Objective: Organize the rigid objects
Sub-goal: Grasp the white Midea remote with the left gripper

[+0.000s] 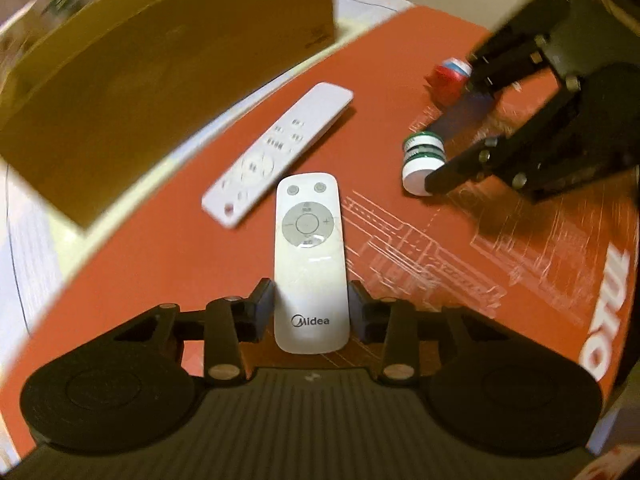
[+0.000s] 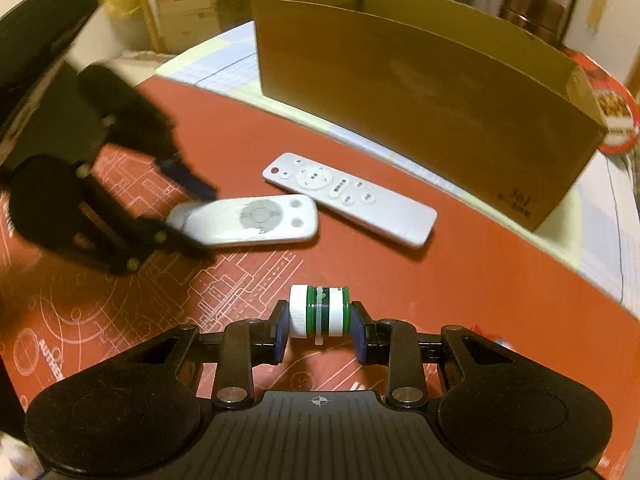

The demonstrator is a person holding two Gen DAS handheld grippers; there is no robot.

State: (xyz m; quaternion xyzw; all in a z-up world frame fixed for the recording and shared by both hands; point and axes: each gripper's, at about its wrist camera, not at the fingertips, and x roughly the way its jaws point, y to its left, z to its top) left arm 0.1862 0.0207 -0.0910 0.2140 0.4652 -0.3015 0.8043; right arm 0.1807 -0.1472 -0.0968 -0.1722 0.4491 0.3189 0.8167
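My left gripper [image 1: 311, 306] is shut on the lower end of a white Midea remote [image 1: 309, 260], which lies on the red mat [image 1: 168, 280]; it also shows in the right wrist view [image 2: 248, 222]. My right gripper [image 2: 319, 330] is shut on a white and green stack of bottle caps [image 2: 319, 312], held by its two ends just above the mat; the stack also shows in the left wrist view [image 1: 422, 162]. A longer white remote [image 1: 276, 152] lies loose on the mat beside the Midea one, also in the right wrist view [image 2: 348, 196].
An open cardboard box [image 2: 420, 92] stands at the back of the table, past the remotes. A red and white cap stack [image 1: 450, 76] lies on the mat beyond the right gripper. Papers [image 2: 224, 68] lie under the mat's far edge.
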